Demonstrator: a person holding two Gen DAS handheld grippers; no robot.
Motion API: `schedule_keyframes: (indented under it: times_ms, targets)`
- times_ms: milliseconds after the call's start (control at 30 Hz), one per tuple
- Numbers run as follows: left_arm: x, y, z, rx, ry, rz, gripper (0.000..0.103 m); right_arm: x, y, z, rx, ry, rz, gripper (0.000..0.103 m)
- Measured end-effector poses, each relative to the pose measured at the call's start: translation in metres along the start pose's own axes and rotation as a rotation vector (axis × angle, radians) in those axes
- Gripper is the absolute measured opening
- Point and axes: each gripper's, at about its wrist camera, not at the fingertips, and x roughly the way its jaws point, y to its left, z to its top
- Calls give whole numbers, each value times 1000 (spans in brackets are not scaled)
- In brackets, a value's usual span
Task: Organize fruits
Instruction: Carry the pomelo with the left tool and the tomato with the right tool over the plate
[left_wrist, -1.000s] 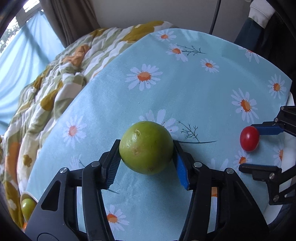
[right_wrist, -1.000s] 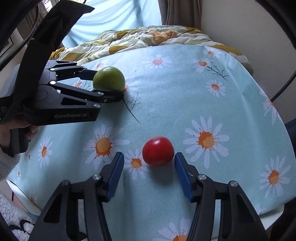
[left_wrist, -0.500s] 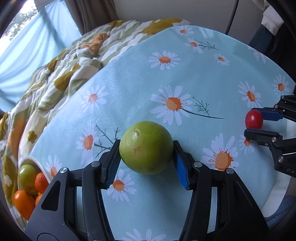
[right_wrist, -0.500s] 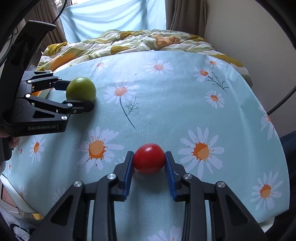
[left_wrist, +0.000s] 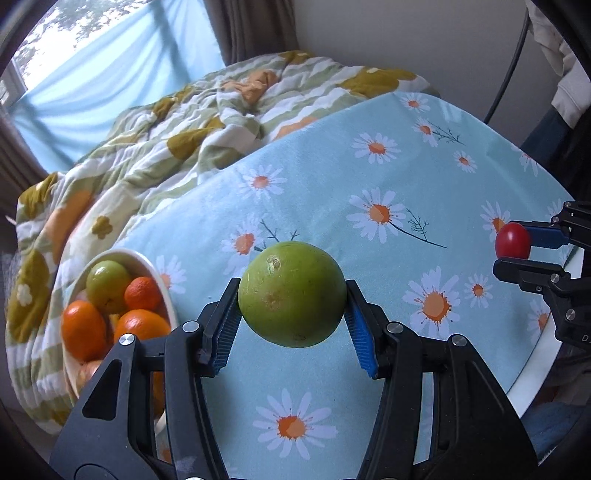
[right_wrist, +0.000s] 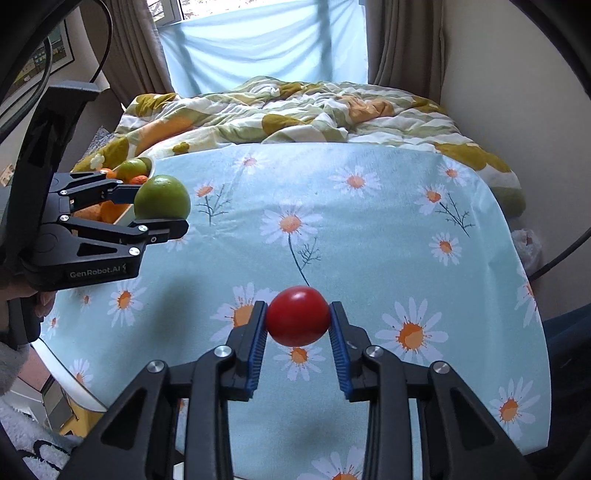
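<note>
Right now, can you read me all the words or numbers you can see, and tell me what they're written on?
"GenRobot.AI": on the black body of the left gripper, seen from the right wrist.
"D": cut-off white lettering on the right gripper, at the left wrist view's right edge; the rest is unreadable.
Nothing else carries readable text.

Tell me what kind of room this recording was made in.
Most likely a bedroom at home. A rumpled floral quilt lies on a bed right behind the table, which has a daisy-print cloth, and a curtain hangs beside the window.
</note>
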Motion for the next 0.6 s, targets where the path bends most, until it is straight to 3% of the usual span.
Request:
schedule_keyframes:
  times_ms: [600]
  targets:
    - [-95,80,-51,-434,-67,236,59,-21,72,84,-310,-60,291,30]
